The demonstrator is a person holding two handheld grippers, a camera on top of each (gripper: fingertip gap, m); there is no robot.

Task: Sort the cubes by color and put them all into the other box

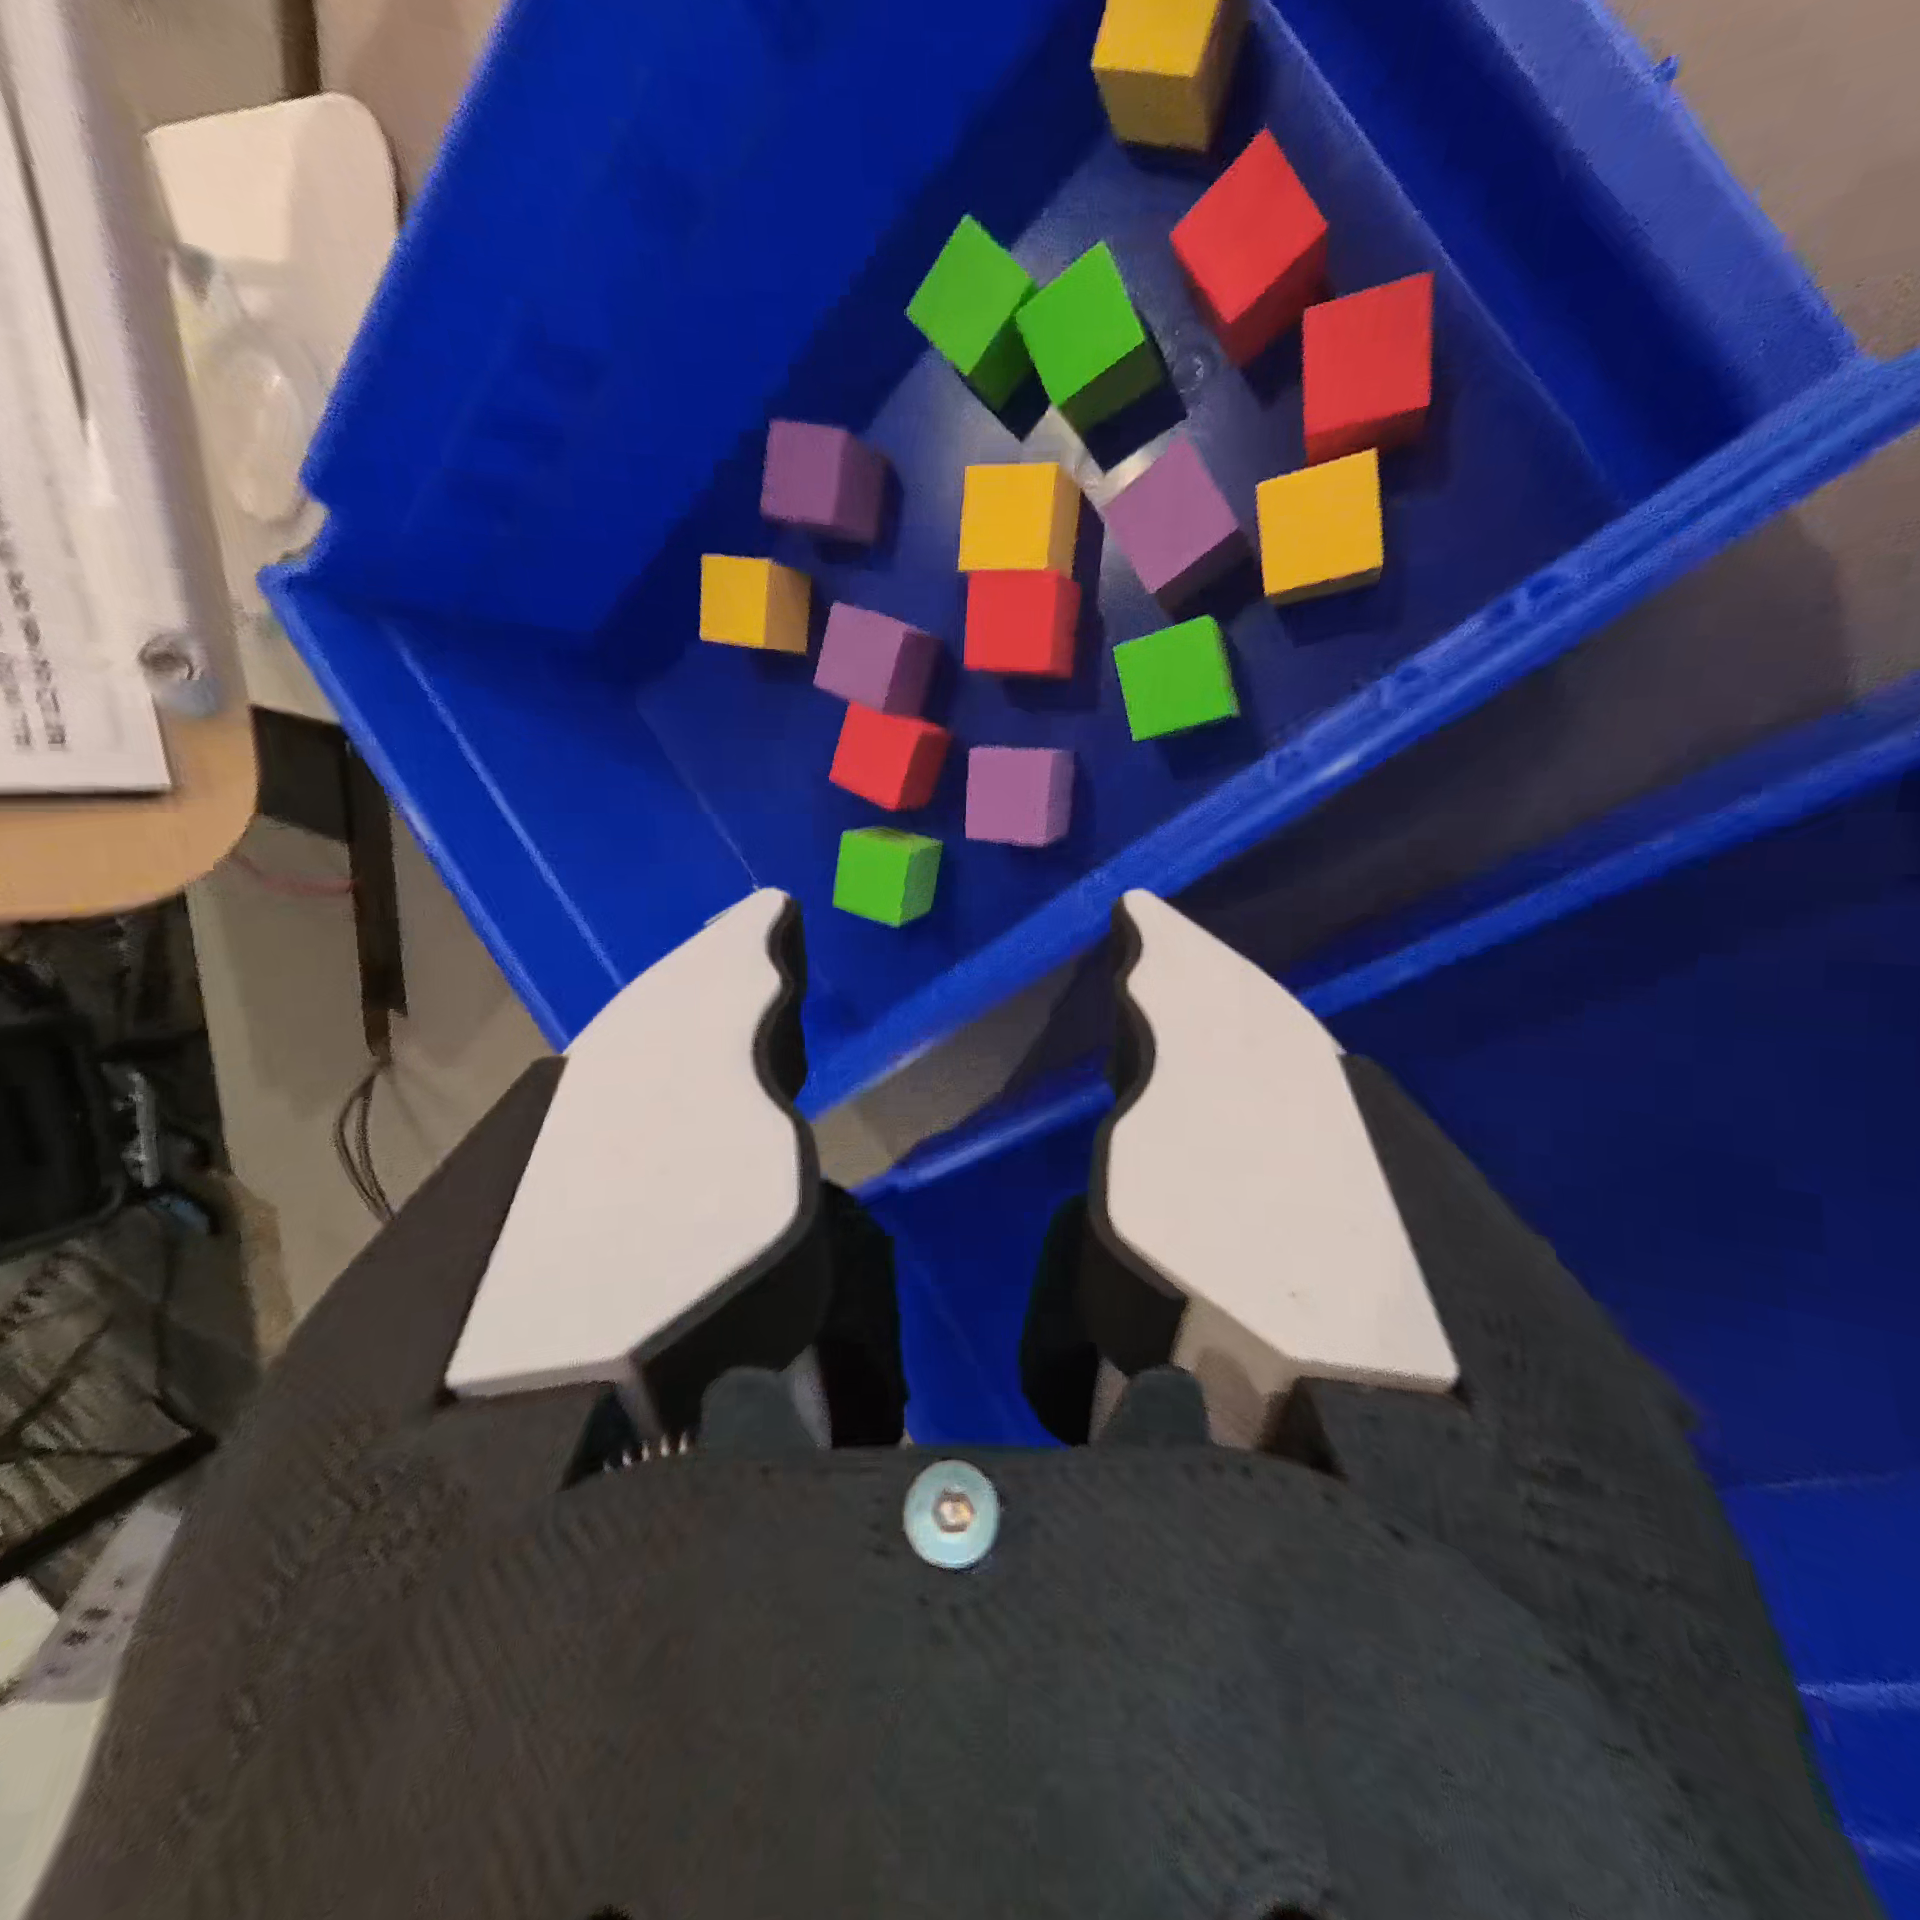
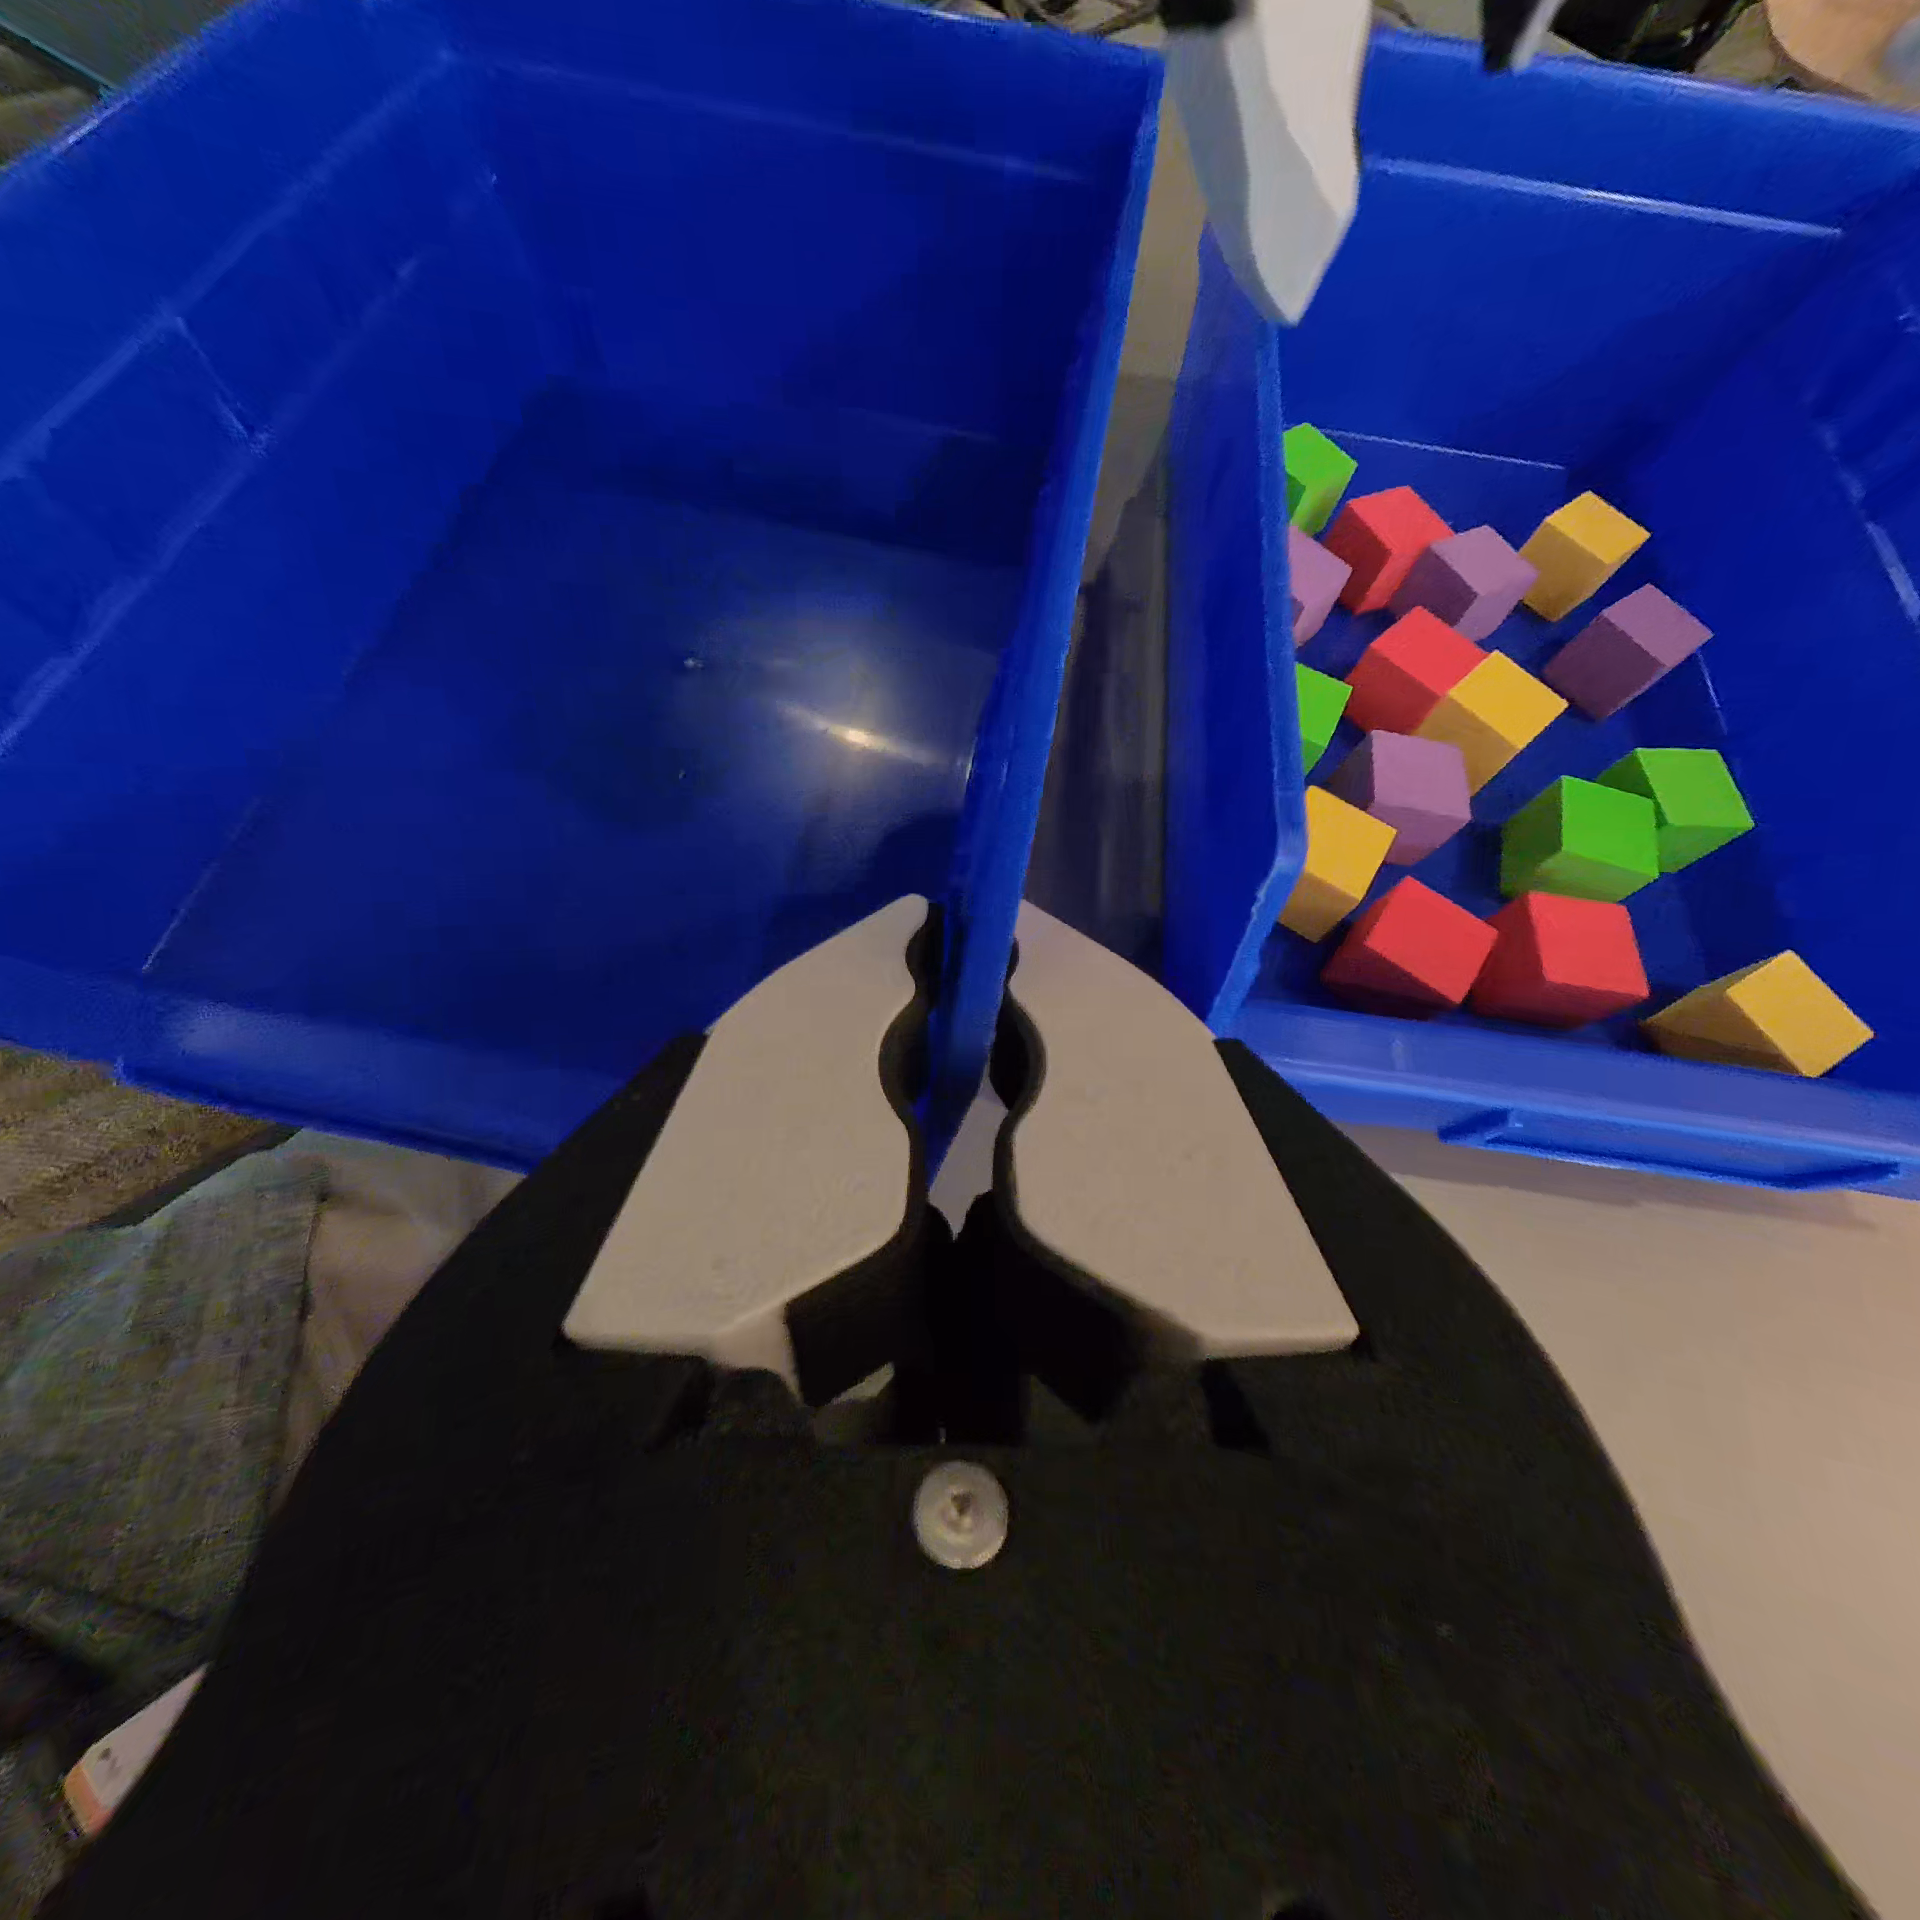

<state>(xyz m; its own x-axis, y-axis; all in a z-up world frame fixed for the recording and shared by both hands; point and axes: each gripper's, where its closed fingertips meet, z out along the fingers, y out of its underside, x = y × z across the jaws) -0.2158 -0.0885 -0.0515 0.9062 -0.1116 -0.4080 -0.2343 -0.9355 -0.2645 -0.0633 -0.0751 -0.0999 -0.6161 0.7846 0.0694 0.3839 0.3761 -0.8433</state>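
Pinching the rim of the empty blue bin [image 2: 499, 644], our right tongs [image 2: 971, 956] have their jaws pressed on the thin plastic wall at its right near corner. We judge the main hazard lies there: the grip sits on a narrow edge near one corner, so any pull could twist the bin or let the wall slide out of the jaws. The bin's near left part seems to hang past the bench [image 2: 1558, 1455] edge, over a grey cloth [image 2: 156, 1382], though we cannot tell how far; a slip might tip it off.

Our left tongs [image 1: 951, 925] are spread wide and hold nothing, hovering above the near corner of the second blue bin [image 1: 582, 343], just beside the gap between the two bins. If they drop carelessly, one of their fingers [image 2: 1283, 156] could strike the rim and knock that bin.

The gripped bin holds nothing that we can see, only a glare on its floor. The second bin, to the right in the right wrist view, holds a loose scatter of foam cubes: green cubes [image 1: 1086, 332], red cubes [image 1: 1252, 244], yellow cubes [image 1: 1320, 525] and purple cubes [image 1: 1174, 525], some touching, some apart. A green cube [image 1: 885, 875] lies nearest the left tongs. Both bins stand close together, not touching.
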